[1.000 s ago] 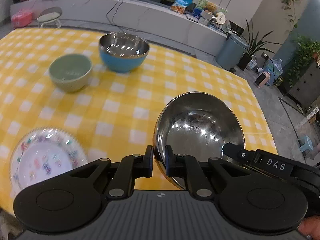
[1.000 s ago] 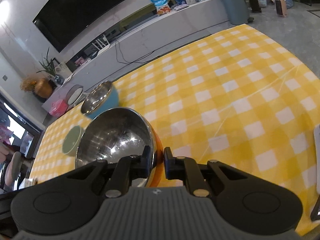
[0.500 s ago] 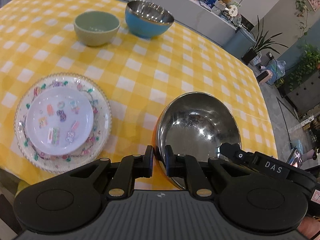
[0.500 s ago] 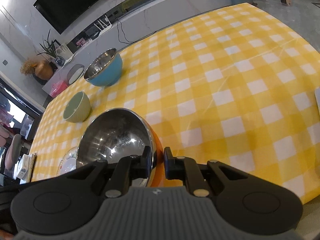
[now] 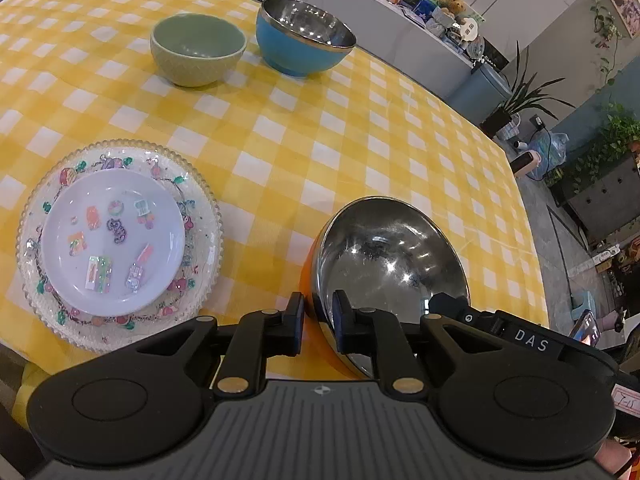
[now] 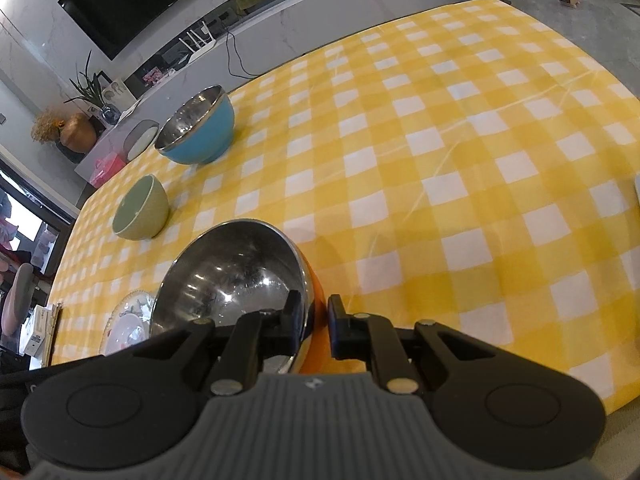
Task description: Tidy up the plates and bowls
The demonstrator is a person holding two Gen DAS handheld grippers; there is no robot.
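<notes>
On the near edge of the yellow-and-white checked tablecloth (image 5: 360, 128) sits a steel-lined orange bowl (image 5: 384, 256), with both grippers at its rim. The left gripper (image 5: 319, 322) straddles the near-left rim — one finger outside against the orange wall, the other inside on the steel; its jaws are opening, with the rim between them and a sliver of gap showing by the outer pad. The right gripper (image 6: 315, 322) straddles the opposite side of the same rim, its jaws nearly closed and clamped on the bowl's wall, one finger inside the steel hollow and one outside. In the left wrist view the right gripper's black body, lettered DAS, reaches in over the bowl's right rim.

Left of the orange bowl, just beside it, a small white plate (image 5: 114, 236) with coloured stickers lies centred on a larger clear glass plate (image 5: 120, 322) with a beaded rim. Farther back on the cloth stand a green ceramic bowl (image 5: 198, 54) and a steel-lined blue bowl (image 5: 306, 36), close together but apart — both upright and well away from the orange bowl.
</notes>
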